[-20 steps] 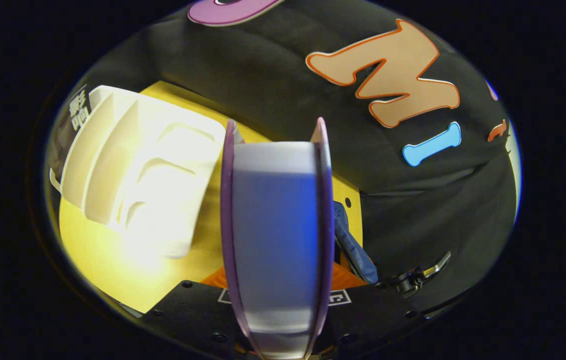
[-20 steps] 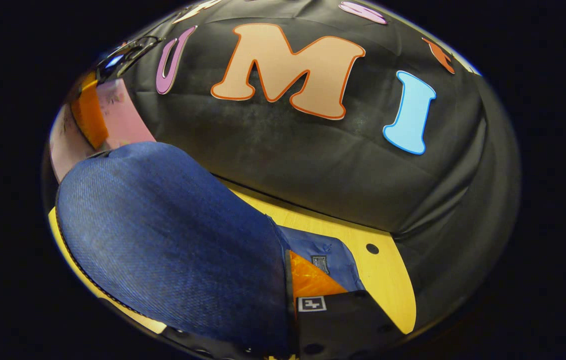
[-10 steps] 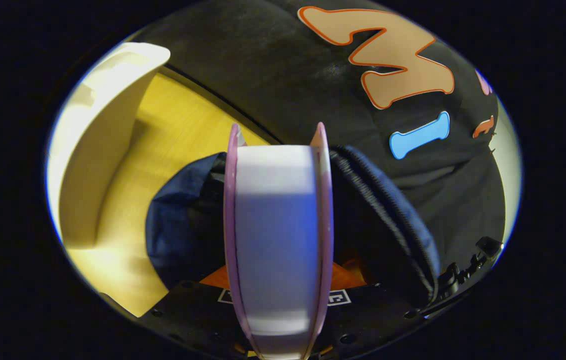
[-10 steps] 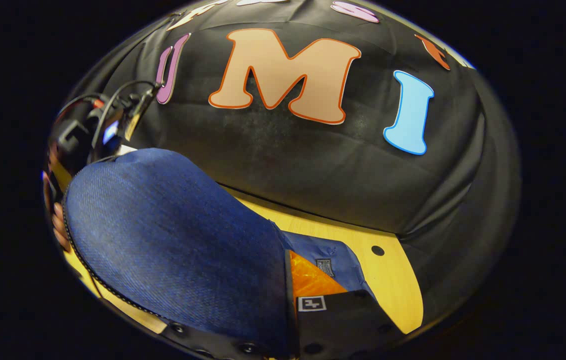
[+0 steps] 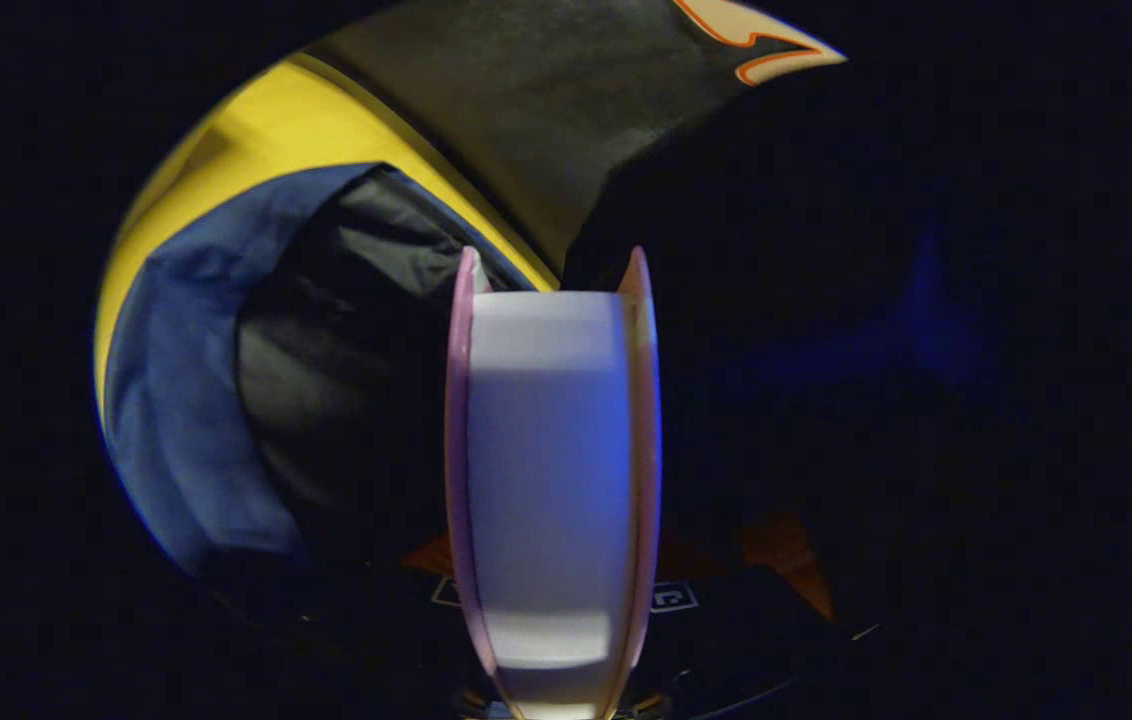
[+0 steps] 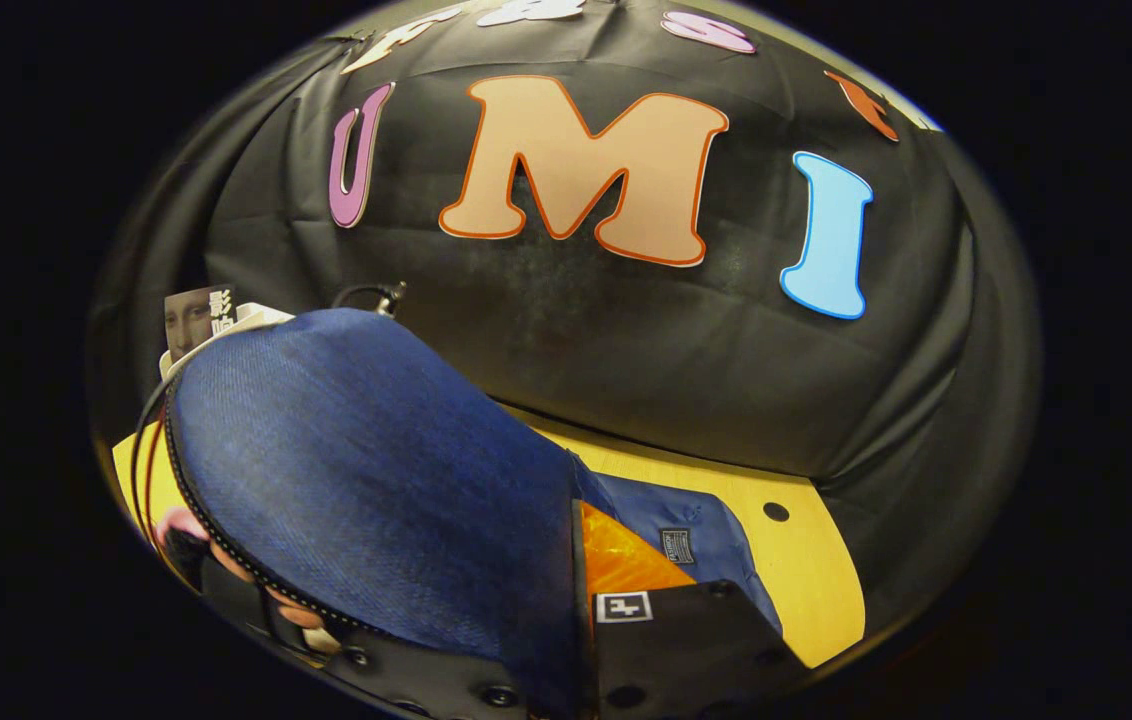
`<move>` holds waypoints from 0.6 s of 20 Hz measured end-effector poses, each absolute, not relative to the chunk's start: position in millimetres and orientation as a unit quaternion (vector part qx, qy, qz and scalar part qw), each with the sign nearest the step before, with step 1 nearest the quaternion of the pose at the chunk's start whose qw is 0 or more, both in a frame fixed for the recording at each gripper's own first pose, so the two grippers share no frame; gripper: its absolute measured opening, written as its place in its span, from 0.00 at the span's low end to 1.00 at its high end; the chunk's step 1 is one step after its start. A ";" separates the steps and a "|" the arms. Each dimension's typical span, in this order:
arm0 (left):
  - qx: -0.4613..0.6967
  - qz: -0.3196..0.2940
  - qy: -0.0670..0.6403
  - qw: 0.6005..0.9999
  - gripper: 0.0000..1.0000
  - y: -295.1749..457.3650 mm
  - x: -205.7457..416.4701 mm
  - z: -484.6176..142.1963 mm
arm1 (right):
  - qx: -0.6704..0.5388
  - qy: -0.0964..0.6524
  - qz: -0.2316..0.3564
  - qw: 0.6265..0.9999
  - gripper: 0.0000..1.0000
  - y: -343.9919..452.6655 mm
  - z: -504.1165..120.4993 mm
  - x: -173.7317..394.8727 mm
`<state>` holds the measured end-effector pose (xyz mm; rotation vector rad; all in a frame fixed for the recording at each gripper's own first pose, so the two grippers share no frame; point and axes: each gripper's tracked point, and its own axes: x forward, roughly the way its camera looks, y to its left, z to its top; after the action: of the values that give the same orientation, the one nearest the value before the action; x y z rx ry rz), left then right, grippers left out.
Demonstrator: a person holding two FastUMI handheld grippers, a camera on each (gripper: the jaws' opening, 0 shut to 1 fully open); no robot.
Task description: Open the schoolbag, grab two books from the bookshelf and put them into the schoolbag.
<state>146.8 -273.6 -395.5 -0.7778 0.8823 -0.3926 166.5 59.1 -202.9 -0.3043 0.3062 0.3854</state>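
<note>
A book [image 5: 551, 450] with pink covers and white page edges stands upright between my left gripper's [image 5: 551, 575] fingers, which are shut on it. Its front end points into the dark, black-lined mouth of the blue schoolbag [image 5: 166, 380], whose rim curves along the left. In the right gripper view, the schoolbag's blue denim flap [image 6: 376, 480] is held up, and my right gripper [image 6: 574, 600] is shut on its edge. One finger [image 6: 626, 565] shows to the right of the flap; the other is hidden under the cloth. A hand [image 6: 226, 560] shows below the flap at lower left.
The yellow table [image 6: 806, 580] carries the bag, and its far edge meets the booth's black wall. Another book [image 6: 196, 315] stands in the white bookshelf [image 6: 261, 318] beyond the flap at upper left. A small round hole [image 6: 776, 511] marks the tabletop.
My left gripper has carried the book away from the white bookshelf and down into the schoolbag's mouth, so its view has darkened. The right gripper keeps the flap raised, shifted slightly.
</note>
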 end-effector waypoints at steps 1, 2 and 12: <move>-0.372 -0.180 0.404 0.816 0.43 -272.5 148.7 -394.5 | -0.153 0.151 0.188 0.958 0.07 58.3 -204.2 166.0; -0.371 -0.170 0.400 0.821 0.45 -272.6 152.6 -397.7 | -0.154 0.151 0.186 0.959 0.07 57.4 -203.8 165.9; -0.319 -0.106 0.387 0.859 0.96 -205.6 118.9 -367.7 | -0.144 0.155 0.180 0.961 0.07 50.1 -202.7 169.7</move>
<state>118.9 -205.6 -367.7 -0.6695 0.8132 -0.2235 169.7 50.1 -202.7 -0.2924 0.3140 0.3642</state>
